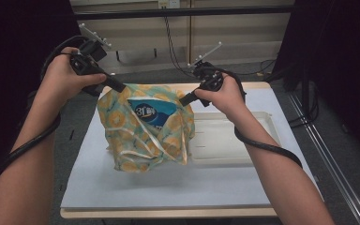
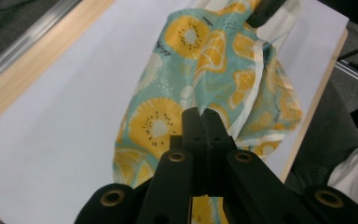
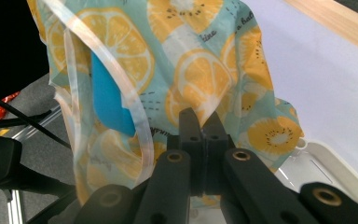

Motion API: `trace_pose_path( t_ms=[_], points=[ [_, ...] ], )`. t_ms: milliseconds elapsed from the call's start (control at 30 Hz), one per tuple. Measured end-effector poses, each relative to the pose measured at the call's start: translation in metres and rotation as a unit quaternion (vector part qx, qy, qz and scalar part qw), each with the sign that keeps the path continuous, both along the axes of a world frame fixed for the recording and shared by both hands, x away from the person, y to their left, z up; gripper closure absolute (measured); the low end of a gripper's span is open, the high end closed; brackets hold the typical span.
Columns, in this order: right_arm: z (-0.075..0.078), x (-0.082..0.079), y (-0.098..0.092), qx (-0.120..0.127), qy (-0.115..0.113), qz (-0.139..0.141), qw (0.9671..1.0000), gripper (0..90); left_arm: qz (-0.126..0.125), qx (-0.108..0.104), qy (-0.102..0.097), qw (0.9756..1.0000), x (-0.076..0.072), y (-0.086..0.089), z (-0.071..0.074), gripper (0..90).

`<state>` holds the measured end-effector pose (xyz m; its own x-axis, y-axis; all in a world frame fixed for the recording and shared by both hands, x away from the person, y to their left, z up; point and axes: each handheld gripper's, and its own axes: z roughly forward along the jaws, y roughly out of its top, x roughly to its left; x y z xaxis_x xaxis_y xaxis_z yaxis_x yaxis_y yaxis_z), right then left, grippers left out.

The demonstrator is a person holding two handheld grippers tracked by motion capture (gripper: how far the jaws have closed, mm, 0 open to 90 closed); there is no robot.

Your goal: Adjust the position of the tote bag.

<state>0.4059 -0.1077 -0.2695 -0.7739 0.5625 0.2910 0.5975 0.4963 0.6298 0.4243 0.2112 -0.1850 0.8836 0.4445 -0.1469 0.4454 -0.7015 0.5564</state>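
A teal cloth bag [image 1: 145, 136] printed with yellow citrus slices hangs between my two grippers over the white table cover. My left gripper [image 1: 122, 88] is shut on the bag's left rim, and its jaws meet on the fabric [image 2: 200, 60] in the left gripper view. My right gripper [image 1: 183, 99] is shut on the right rim, pinching the cloth [image 3: 205, 70]. A blue packet [image 1: 152, 111] with white lettering sticks up out of the bag's open mouth and also appears behind a pale handle strap [image 3: 107, 98]. Whether the bag's bottom touches the cover, I cannot tell.
A shallow white tray [image 1: 234, 138] lies on the cover just right of the bag, under my right forearm. The white cover [image 1: 168, 187] spans the table, with a wooden edge [image 1: 168, 213] at the front. Cables and a rail run along the floor at right.
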Motion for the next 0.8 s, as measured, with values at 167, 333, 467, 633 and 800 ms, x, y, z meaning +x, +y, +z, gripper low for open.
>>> trace_pose_path(
  t_ms=[167,333,467,633,800],
  points=[
    [0.006,0.001,0.001,-0.002,-0.004,-0.001,1.0000,90.0,0.017,-0.018,-0.008,0.9997,0.010,0.002,0.003,90.0],
    [0.010,0.004,0.001,-0.006,-0.005,-0.004,1.0000,90.0,0.037,-0.013,-0.005,0.9992,0.023,0.002,-0.010,90.0],
    [0.004,0.006,0.002,-0.014,-0.001,-0.006,0.9999,89.6,0.054,-0.004,0.011,0.9985,0.031,-0.004,-0.032,90.0],
    [-0.002,0.006,0.003,-0.023,0.000,-0.002,0.9997,89.5,0.040,0.022,0.038,0.9982,0.039,-0.008,-0.055,90.0],
    [-0.005,0.005,0.001,-0.026,-0.002,-0.003,0.9997,85.6,0.057,0.013,0.055,0.9968,0.038,-0.012,-0.066,89.9]
  ],
)
